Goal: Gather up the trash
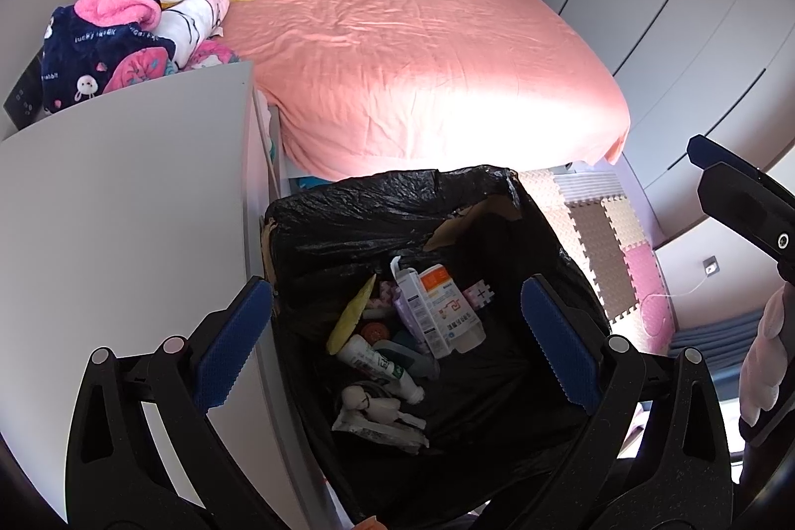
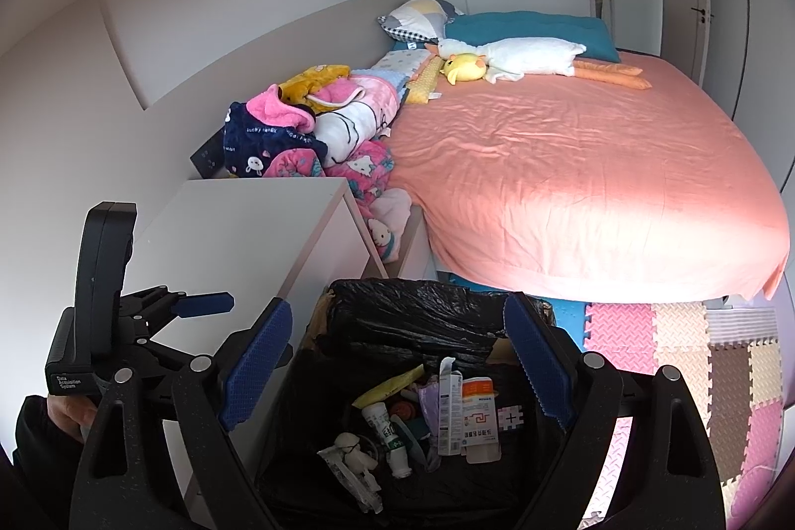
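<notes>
A trash bin lined with a black bag (image 1: pixel 377 212) (image 2: pixel 412 321) stands on the floor at the foot of the bed. Inside lie several pieces of trash: a white and orange box (image 1: pixel 444 306) (image 2: pixel 479 423), a white bottle (image 1: pixel 380 366) (image 2: pixel 390 438), a yellow wrapper (image 1: pixel 350 319) (image 2: pixel 390 386) and a clear packet (image 1: pixel 377 420) (image 2: pixel 350 463). My left gripper (image 1: pixel 397 346) hangs open and empty over the bin. My right gripper (image 2: pixel 397 366) is also open and empty above the bin. The left gripper also shows at the left edge of the right wrist view (image 2: pixel 198 304).
A white bedside cabinet (image 1: pixel 124 207) (image 2: pixel 238 232) stands left of the bin. A bed with a pink sheet (image 1: pixel 422 58) (image 2: pixel 596 182) holds folded clothes (image 2: pixel 308 132) and plush toys (image 2: pixel 507 58). Foam puzzle mats (image 2: pixel 695 356) cover the floor on the right.
</notes>
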`<state>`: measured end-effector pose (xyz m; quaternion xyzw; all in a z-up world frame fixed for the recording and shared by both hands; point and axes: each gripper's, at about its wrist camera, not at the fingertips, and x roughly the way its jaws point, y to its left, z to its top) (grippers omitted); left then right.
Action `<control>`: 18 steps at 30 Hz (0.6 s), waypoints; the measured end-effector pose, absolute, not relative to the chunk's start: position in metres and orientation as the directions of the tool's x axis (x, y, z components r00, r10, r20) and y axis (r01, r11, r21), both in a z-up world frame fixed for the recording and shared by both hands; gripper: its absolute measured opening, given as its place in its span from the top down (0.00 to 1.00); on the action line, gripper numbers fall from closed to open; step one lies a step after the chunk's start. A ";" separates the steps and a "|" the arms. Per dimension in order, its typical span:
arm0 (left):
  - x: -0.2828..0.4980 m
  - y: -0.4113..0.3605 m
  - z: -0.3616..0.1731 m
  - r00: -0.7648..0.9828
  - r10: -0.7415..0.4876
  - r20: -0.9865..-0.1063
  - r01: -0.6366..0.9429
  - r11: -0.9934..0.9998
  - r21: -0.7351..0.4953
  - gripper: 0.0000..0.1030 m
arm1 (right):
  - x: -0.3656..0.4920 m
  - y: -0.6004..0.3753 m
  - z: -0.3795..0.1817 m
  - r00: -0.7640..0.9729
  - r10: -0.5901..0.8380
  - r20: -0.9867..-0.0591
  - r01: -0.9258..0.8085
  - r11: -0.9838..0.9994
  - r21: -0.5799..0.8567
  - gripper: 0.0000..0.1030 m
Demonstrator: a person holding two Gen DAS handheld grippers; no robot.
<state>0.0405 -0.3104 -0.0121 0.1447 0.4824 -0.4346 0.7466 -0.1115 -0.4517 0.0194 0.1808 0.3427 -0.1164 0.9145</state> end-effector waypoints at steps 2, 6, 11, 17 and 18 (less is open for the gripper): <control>0.041 -0.310 -0.012 0.157 -0.509 -0.846 0.789 0.580 -0.203 0.06 | -0.111 -0.452 0.020 0.738 -0.089 -0.669 0.336 0.908 0.250 0.15; 0.041 -0.311 -0.012 0.156 -0.510 -0.846 0.789 0.579 -0.204 0.06 | -0.112 -0.453 0.018 0.737 -0.091 -0.670 0.339 0.907 0.250 0.15; 0.041 -0.312 -0.012 0.154 -0.510 -0.846 0.792 0.576 -0.203 0.06 | -0.112 -0.453 0.018 0.737 -0.090 -0.670 0.338 0.908 0.249 0.15; 0.042 -0.312 -0.012 0.156 -0.510 -0.846 0.793 0.575 -0.201 0.06 | -0.112 -0.454 0.018 0.736 -0.090 -0.670 0.338 0.907 0.250 0.15; 0.042 -0.312 -0.012 0.154 -0.512 -0.845 0.793 0.575 -0.203 0.06 | -0.112 -0.454 0.018 0.737 -0.090 -0.670 0.338 0.907 0.251 0.15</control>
